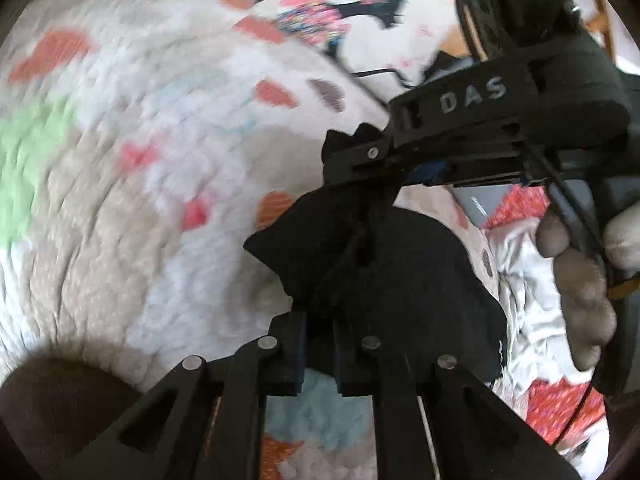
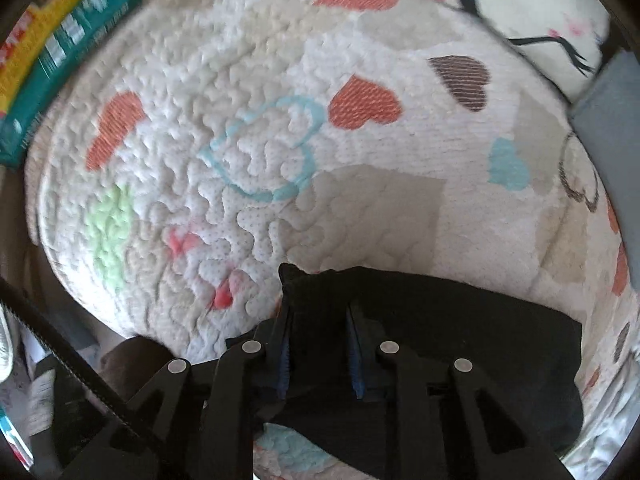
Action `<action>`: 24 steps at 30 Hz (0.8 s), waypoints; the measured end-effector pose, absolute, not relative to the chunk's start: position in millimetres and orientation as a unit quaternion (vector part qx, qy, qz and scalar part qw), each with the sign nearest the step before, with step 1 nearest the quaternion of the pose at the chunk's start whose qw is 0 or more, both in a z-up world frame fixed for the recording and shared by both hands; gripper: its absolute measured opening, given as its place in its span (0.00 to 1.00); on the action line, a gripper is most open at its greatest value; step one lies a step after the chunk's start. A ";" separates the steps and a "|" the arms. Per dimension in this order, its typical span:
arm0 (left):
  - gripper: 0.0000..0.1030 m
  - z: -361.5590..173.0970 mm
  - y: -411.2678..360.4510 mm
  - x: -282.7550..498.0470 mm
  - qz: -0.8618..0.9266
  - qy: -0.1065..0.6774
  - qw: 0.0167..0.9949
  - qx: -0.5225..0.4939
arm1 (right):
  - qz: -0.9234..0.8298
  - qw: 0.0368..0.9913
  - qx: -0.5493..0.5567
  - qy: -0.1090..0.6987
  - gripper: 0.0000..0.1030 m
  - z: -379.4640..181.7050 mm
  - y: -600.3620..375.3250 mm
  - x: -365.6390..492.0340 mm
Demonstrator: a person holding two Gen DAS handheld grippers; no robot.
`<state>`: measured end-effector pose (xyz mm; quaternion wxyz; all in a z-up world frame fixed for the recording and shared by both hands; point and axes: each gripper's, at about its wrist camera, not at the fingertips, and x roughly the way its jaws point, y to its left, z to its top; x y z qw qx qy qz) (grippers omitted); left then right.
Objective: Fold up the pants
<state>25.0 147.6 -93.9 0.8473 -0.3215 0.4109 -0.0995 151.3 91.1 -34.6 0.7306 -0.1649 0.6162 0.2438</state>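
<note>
The black pants [image 1: 400, 272] hang bunched above a quilted bedspread [image 1: 140, 160] with heart patches. My left gripper [image 1: 320, 344] is shut on one edge of the pants. My right gripper [image 1: 352, 168] shows in the left wrist view at the upper right, a gloved hand [image 1: 580, 292] holding it, and it pinches the pants' top edge. In the right wrist view my right gripper [image 2: 318, 344] is shut on the black pants [image 2: 460, 320], which spread to the right over the bedspread [image 2: 260, 140].
A white pillow with a floral print [image 2: 552, 20] lies at the bed's far right. Green and yellow packages [image 2: 60, 60] stand past the bed's left edge. A grey object [image 2: 612, 120] sits at the right. Crumpled white and red cloth [image 1: 532, 300] lies beside the pants.
</note>
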 end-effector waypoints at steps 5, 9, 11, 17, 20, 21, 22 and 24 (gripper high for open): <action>0.10 -57.8 101.1 36.9 -0.156 0.403 0.852 -0.295 | 0.234 0.763 -0.116 0.591 0.23 -1.1 16.1 154.3; 0.11 -47.7 47.7 39.6 -0.205 0.415 0.847 -0.262 | 0.201 0.783 -0.066 0.584 0.23 5.0 -61.5 165.6; 0.13 -46.4 17.9 34.6 -0.231 0.426 0.843 -0.234 | 0.181 0.789 -0.049 0.585 0.23 -3.9 -91.8 168.3; 0.30 -48.3 -1.7 21.5 -0.262 0.459 0.822 -0.212 | 0.067 0.805 -0.014 0.589 0.28 -50.5 -204.5 164.2; 0.38 -44.9 16.1 18.2 -0.250 0.456 0.823 -0.229 | 0.038 0.818 0.048 0.572 0.28 -50.9 -249.5 152.8; 0.39 -46.1 26.0 20.7 -0.238 0.456 0.825 -0.234 | 0.035 0.827 0.060 0.558 0.28 -45.1 -258.7 147.4; 0.40 -45.6 28.4 18.9 -0.232 0.456 0.826 -0.236 | 0.038 0.834 0.070 0.545 0.28 -38.2 -263.9 142.2; 0.40 -49.4 38.5 19.0 -0.210 0.465 0.826 -0.238 | 0.074 0.845 0.103 0.519 0.28 -23.7 -264.4 130.8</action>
